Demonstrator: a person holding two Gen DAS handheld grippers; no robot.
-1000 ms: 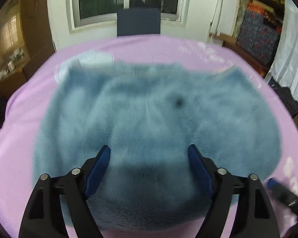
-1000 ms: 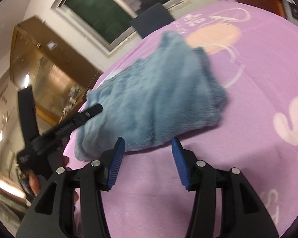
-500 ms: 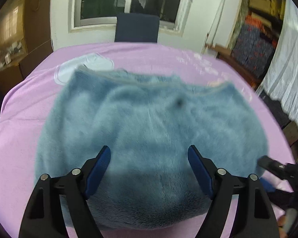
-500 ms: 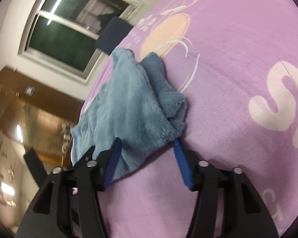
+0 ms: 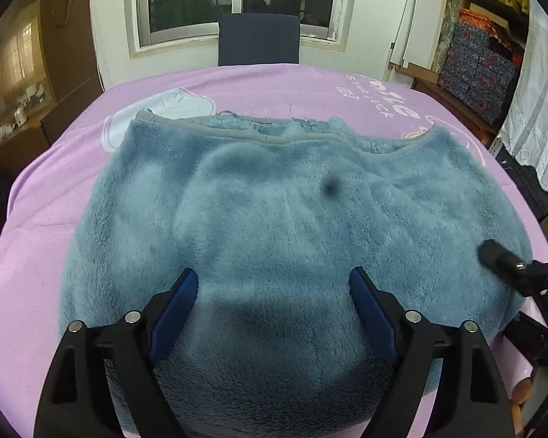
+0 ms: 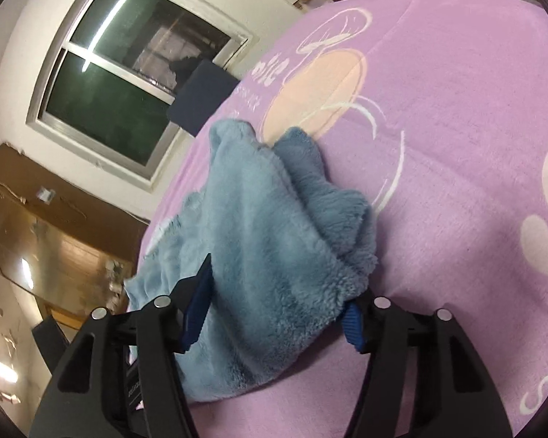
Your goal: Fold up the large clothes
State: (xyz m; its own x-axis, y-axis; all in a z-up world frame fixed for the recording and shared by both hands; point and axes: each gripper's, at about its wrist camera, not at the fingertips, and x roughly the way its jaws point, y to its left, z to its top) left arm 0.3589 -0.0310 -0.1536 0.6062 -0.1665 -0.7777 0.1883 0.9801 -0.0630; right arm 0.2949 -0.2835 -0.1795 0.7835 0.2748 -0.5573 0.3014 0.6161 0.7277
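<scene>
A blue fleece garment (image 5: 274, 200) lies folded on the table under a purple cloth (image 5: 47, 219), its grey hem at the far side. My left gripper (image 5: 272, 273) hovers over the near middle of the fleece, jaws wide and opening, nothing gripped. A black finger of my right gripper (image 5: 500, 259) rests at the garment's right edge. In the right wrist view my right gripper (image 6: 277, 292) straddles the thick near end of the garment (image 6: 259, 219). Its jaws are closing with the fleece between them, and the fabric hides part of the right pad. I see no pinch.
A dark blue chair (image 5: 257, 38) stands behind the table under a window. Stacked boxes (image 5: 471, 62) and a white curtain (image 5: 540, 109) line the right side. A wooden cabinet (image 6: 54, 226) stands to the left. Bare purple cloth (image 6: 456, 146) stretches right of the garment.
My right gripper has rolled and moved up to the garment's end, which now sits between its jaws. Its finger has come into the left wrist view. The left gripper has stayed put.
</scene>
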